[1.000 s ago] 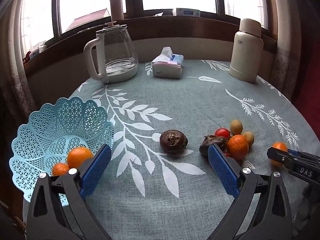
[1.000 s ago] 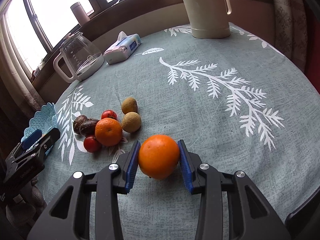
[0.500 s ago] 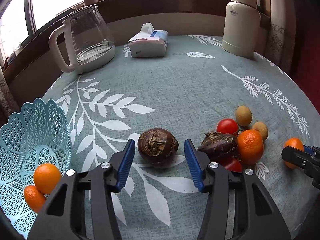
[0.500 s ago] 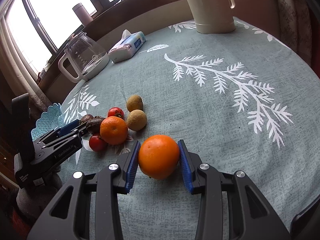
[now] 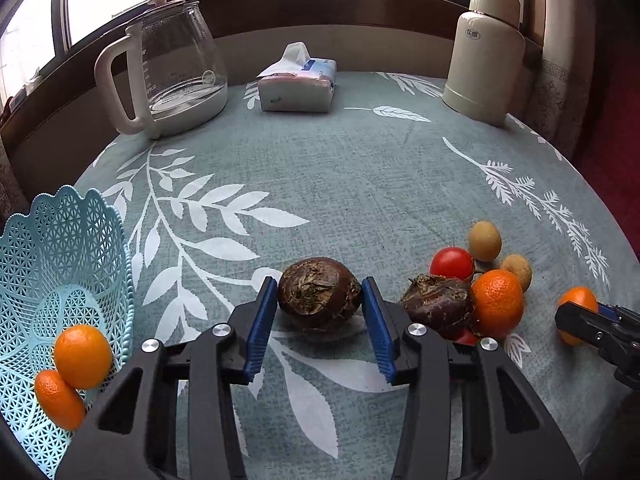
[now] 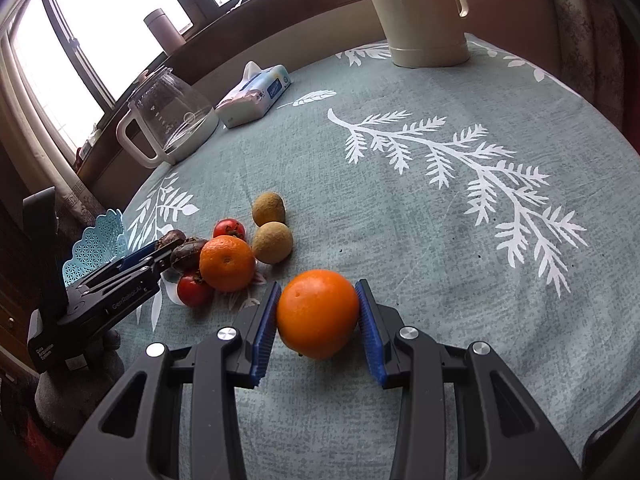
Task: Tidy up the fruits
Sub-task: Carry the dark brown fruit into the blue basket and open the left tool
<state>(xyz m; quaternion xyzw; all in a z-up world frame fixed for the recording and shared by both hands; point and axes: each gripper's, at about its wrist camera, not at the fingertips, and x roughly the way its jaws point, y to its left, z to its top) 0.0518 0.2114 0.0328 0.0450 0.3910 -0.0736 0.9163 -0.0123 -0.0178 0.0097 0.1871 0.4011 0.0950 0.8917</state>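
In the left wrist view, the left gripper (image 5: 320, 300) sat around a dark brown fruit (image 5: 319, 298) on the tablecloth (image 5: 340, 184), both blue pads touching its sides; it looked clenched on the fruit, which rested on the cloth. Using that fruit as the landmark: the blue lattice basket (image 5: 60, 240) stood well to its left, holding two oranges (image 5: 82, 350). Just to its right lay a second dark fruit (image 5: 438, 304), with a mandarin (image 5: 498, 302), a tomato (image 5: 452, 263) and two tan fruits (image 5: 485, 240) clustered beyond. Behind it stood a glass kettle (image 5: 176, 64), a tissue pack (image 5: 296, 84) and a cream flask (image 5: 484, 52).

In the right wrist view, the right gripper (image 6: 318, 314) gripped a large orange (image 6: 318, 314), pads pressed on both sides, the orange low over or on the cloth; which, I cannot tell. Left of that orange lay the mandarin (image 6: 227, 263) and the rest of the cluster, with the left gripper (image 6: 158, 252) and basket (image 6: 96, 248) farther left.
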